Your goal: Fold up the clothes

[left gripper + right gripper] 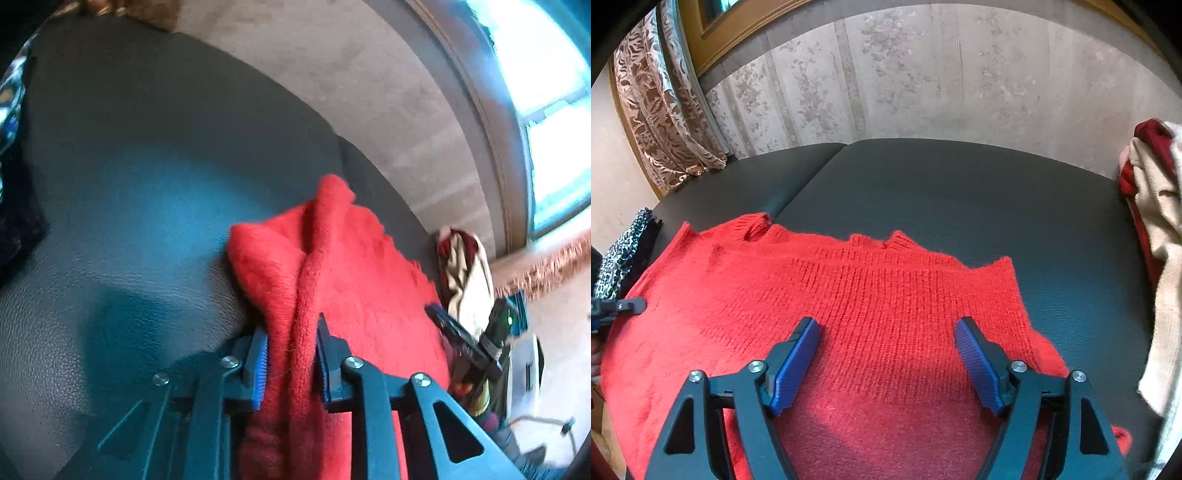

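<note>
Blue pads (pixel 260 369) of the left tool (pixel 291 363) pinch a fold of the red sweater (pixel 849 295). Over the sweater, flat on the dark worktop (pixel 960 192), the right tool (pixel 886 362) is spread wide, holding nothing.

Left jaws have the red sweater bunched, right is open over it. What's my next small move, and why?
Probably lift the left gripper and carry its pinched fold across the red sweater, since the right gripper hangs open above flat knit, gripping nothing.
</note>
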`<state>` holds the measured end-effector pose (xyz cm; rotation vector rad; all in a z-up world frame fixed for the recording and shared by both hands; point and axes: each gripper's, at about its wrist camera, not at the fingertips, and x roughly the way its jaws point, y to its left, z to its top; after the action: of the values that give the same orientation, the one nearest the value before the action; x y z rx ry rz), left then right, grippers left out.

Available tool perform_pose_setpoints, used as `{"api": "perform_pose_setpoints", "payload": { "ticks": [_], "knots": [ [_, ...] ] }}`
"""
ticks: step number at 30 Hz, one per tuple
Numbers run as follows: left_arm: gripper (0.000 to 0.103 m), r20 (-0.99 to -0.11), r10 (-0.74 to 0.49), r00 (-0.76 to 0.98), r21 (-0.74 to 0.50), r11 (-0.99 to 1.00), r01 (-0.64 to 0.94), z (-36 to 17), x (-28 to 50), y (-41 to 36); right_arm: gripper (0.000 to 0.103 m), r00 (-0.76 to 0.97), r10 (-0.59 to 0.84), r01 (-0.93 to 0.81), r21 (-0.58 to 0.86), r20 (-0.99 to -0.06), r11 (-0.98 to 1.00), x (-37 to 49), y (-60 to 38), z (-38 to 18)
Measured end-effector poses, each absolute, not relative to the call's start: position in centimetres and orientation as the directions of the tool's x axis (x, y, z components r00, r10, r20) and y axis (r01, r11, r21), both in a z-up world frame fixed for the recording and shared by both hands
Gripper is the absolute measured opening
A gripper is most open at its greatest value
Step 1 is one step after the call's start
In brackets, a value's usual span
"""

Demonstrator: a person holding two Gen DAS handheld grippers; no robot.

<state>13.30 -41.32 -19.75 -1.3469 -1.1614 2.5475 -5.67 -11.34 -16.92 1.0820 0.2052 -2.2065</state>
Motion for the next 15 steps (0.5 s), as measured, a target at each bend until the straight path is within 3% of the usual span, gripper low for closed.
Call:
{"api": "perform_pose_setpoints", "payload": {
  "ticks": [3,6,15],
  "knots": [
    [0.017,-0.718,0.319,-0.619,-0.604,-0.728,0.326,-19.2,12.8,-41.5,0.083,-0.375,-0.547,0.651,0.208,-0.748,-0.730,-5.4,-10.8,-16.4],
    [0.016,-0.725,0.297,-0.622,-0.590,-0.733,0.338,-18.1,12.3,-42.2,0.074,-0.274,-0.627,0.723,0.273,-0.729,-0.634,-3.4,-9.4,-14.2],
    [0.015,-0.747,0.211,-0.631,-0.527,-0.767,0.367,-13.4,11.3,-44.8,0.061,-0.160,-0.531,0.906,0.090,-0.832,-0.414,2.3,-6.7,-12.3]
  ]
}}
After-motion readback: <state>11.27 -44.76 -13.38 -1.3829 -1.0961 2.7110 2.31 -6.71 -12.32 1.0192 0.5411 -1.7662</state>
